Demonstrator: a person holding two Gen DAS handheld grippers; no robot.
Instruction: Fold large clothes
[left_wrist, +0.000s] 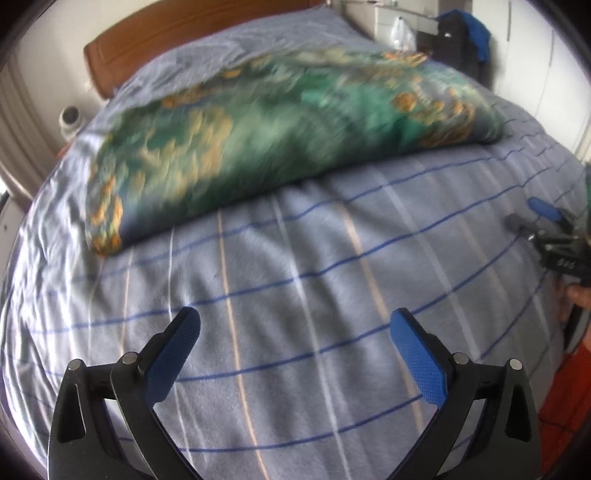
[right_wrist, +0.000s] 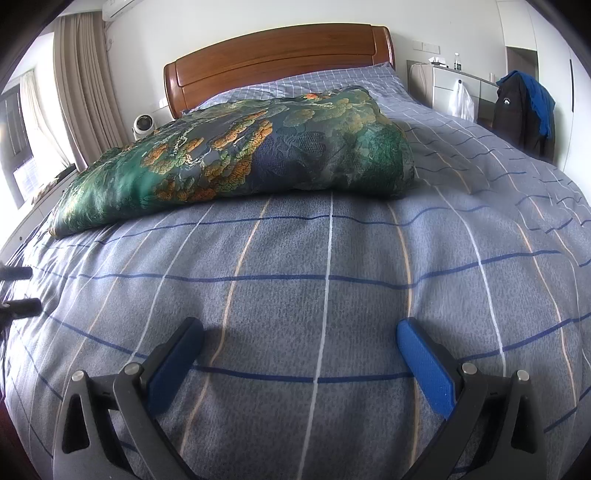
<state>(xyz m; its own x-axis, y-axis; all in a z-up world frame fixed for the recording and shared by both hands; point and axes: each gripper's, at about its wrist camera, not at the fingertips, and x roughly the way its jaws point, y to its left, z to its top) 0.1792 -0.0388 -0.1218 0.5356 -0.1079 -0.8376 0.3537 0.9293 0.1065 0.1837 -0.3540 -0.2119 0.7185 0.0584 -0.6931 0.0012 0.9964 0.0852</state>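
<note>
A large green and orange patterned cloth (left_wrist: 280, 129) (right_wrist: 236, 155) lies folded into a thick long bundle across the middle of the bed. My left gripper (left_wrist: 295, 325) is open over the blue checked bedcover (left_wrist: 295, 258), well short of the bundle, with nothing between its fingers. My right gripper (right_wrist: 300, 332) is also open and empty above the bedcover (right_wrist: 314, 280), nearer the foot of the bed than the bundle. In the left wrist view the right gripper (left_wrist: 532, 214) shows at the right edge, held by a hand (left_wrist: 580, 295). The left gripper's fingertips (right_wrist: 18, 273) show at the right wrist view's left edge.
A wooden headboard (right_wrist: 280, 62) stands at the far end. A small white fan (right_wrist: 142, 125) sits beside the bed on the left near curtains (right_wrist: 81, 74). A dresser (right_wrist: 450, 85) and a chair with dark and blue jackets (right_wrist: 524, 107) stand on the right.
</note>
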